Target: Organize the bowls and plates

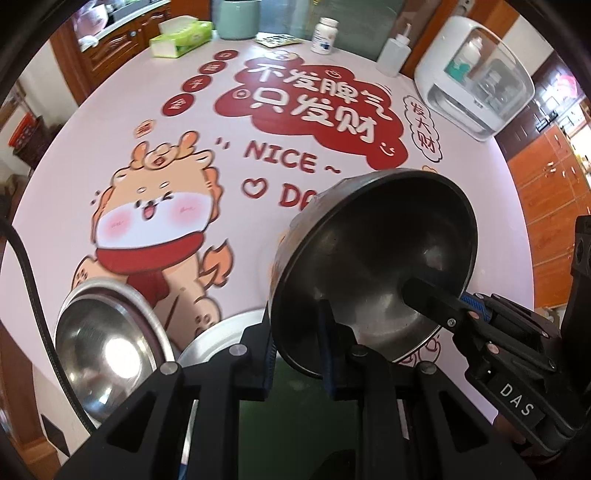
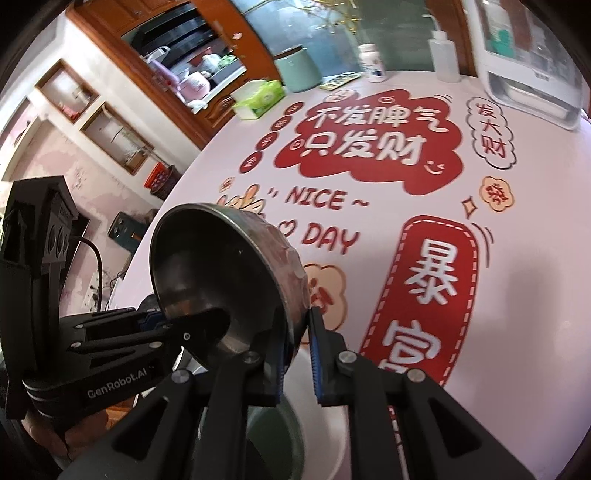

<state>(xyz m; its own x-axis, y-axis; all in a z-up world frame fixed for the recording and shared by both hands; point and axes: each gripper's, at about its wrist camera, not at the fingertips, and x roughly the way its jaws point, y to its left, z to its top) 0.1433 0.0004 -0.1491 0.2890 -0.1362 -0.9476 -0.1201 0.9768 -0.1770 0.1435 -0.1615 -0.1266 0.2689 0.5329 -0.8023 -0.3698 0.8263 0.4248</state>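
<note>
Currently both claws grip one dark steel bowl [image 1: 373, 266], held tilted in the air above the table [image 1: 229, 236], its opening turned toward the left wrist camera.

Left claw [image 1: 299, 345]: fingers pinch the bowl's lower rim, one pad outside the wall, one inside. Right claw [image 2: 297, 354]: in its own view the fingers straddle the rim on the opposite side, blue pad [image 2: 317, 354] against the outer wall. Each camera also shows the other claw's finger reaching into the bowl.

Judgement: a two-point hold looks like a handover, or a steadying of the bowl before it is nested. The steep tilt follows from rim grips, which let the bowl hang off the pads. Which claw bears the load cannot be told.

Other ware: a second shiny steel bowl [image 1: 110, 350] rests on the table at the lower left, rim toward the camera. Directly below the held bowl lies a white plate [image 2: 325, 413] with a dark green dish [image 2: 273, 435] in it, probably the stacking target.

Hidden or unclear:
- Plate and green dish are mostly covered by the claw bodies; their depth and contents are not readable.
- Bowl underside is visible only in the right view, blurred by reflections.
- Far table edge carries a tissue box [image 1: 183, 37], pill bottle [image 1: 325, 35] and white appliance [image 1: 476, 74], cut off by the lens edge.
</note>
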